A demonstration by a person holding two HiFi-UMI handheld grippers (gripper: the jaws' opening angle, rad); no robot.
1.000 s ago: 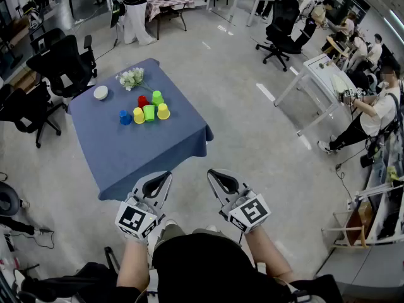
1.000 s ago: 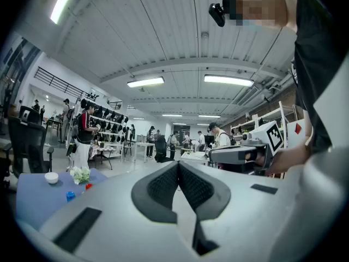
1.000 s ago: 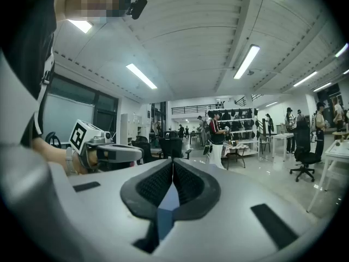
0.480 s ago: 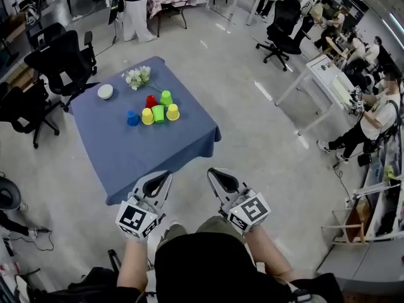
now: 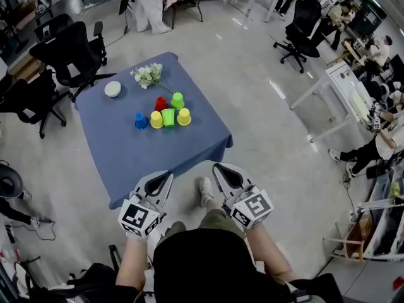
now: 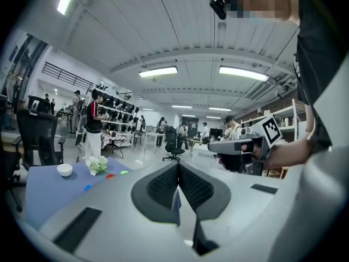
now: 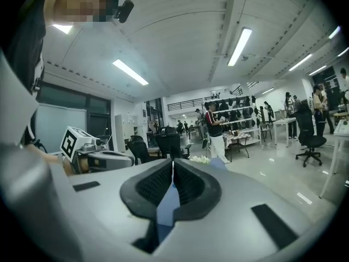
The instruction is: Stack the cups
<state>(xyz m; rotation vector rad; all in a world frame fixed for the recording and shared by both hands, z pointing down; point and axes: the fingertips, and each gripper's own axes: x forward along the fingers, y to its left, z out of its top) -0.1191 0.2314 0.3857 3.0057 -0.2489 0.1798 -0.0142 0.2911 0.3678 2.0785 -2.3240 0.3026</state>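
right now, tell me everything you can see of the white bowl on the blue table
The white bowl is small, round and plain, smooth like ceramic or plastic. It sits upright on the blue tablecloth near the cloth's far left edge, touching only the cloth. The white flowers lie to its right, apart from it, and the coloured cups stand farther off. Its contents are too small to tell.

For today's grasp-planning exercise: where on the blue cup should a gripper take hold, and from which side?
Probably take the blue cup across its round side wall, coming from the near side with the left gripper. It ends the row: bare cloth lies in front and left of it, and a yellow cup stands close on its right.
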